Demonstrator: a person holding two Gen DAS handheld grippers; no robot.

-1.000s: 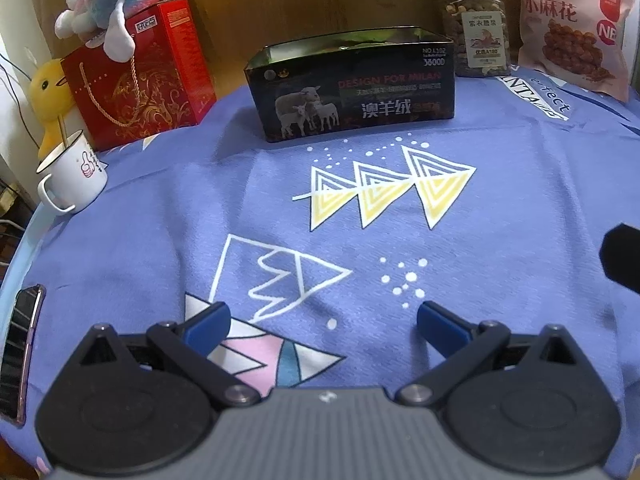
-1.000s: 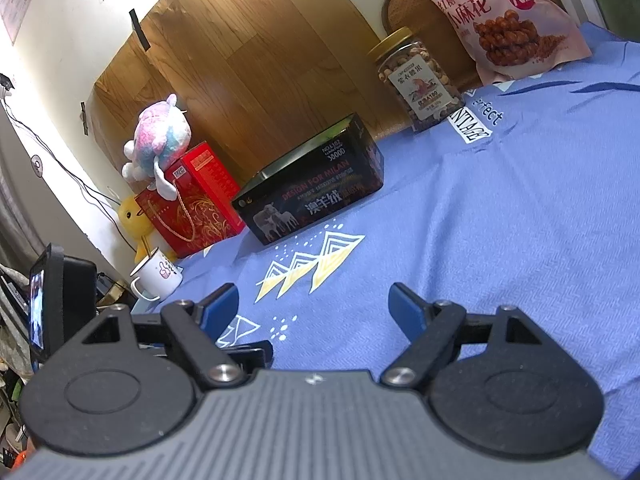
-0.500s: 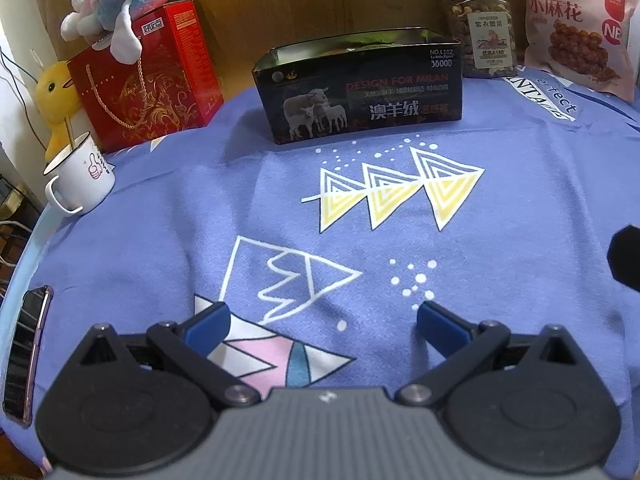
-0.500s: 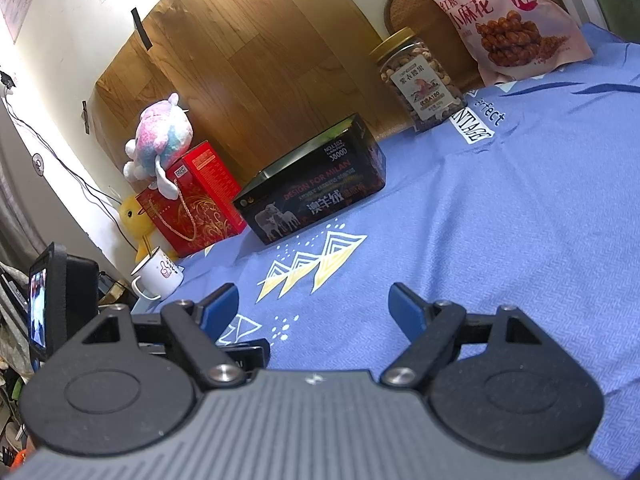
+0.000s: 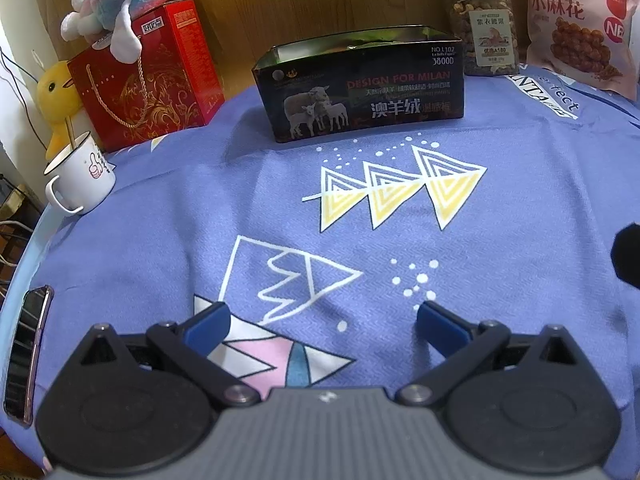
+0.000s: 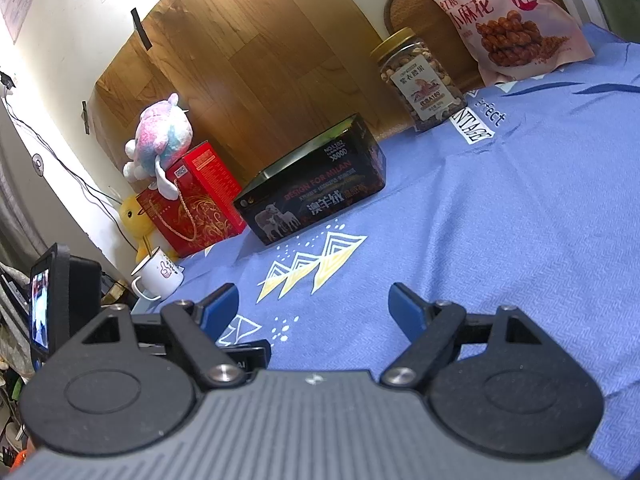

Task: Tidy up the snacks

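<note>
The pink snack bag of twisted dough sticks [image 5: 576, 28] leans at the far right edge of the table covered with a purple patterned cloth [image 5: 200, 208], just beside a clear plastic jar of nuts with a yellow lid [image 5: 482, 28]. An open black rectangular box printed with sheep [image 5: 360, 88] stands near the middle rear. The left gripper [image 5: 322, 318] and right gripper [image 6: 314, 304] hover above the cloth, jaws apart and empty.

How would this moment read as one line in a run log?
left gripper: open, empty | right gripper: open, empty | nut jar, snack bag: untouched | black box: open
</note>
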